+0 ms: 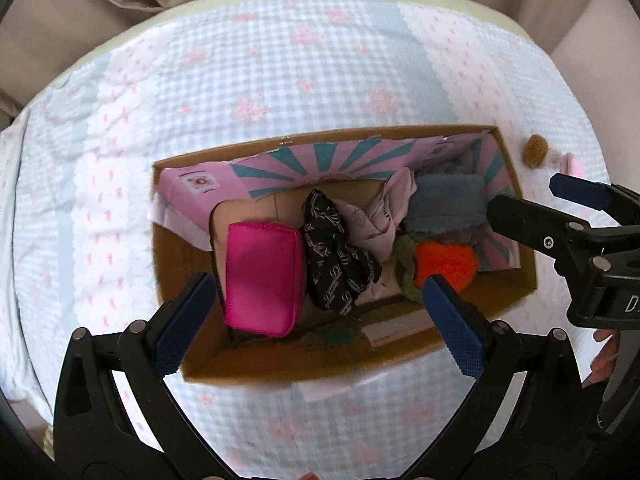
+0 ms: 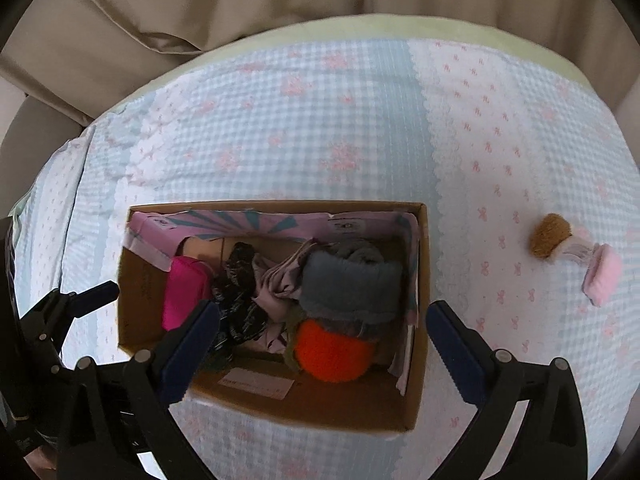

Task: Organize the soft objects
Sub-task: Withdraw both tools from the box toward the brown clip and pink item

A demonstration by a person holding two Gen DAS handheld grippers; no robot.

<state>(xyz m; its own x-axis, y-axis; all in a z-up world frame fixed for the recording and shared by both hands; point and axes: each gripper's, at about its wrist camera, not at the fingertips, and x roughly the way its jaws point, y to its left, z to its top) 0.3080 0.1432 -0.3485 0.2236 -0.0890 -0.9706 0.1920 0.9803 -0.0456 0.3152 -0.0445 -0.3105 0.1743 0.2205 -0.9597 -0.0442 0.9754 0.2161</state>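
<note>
While both grippers hover over the cardboard box (image 1: pixel 516 280) on the bed (image 1: pixel 280 80), nothing is gripped.
Left gripper (image 1: pixel 316 316): jaws spread wide, empty; the pink pouch (image 1: pixel 262 278) sits just past the left finger, the black patterned cloth (image 1: pixel 336 256) lies between the fingers, and the orange knit ball (image 1: pixel 446 264) is just beyond the right finger. Right gripper (image 2: pixel 322 344): jaws also wide apart, empty, with the orange knit ball between the fingers and the grey fleece (image 2: pixel 352 284) just ahead of it, touching. Pale pink cloth (image 2: pixel 280 280) lies between black cloth and fleece. All five are inside the box. A brown-and-pink plush toy (image 2: pixel 568 254) lies on the bed outside the box, well off beyond the right gripper's right finger.
</note>
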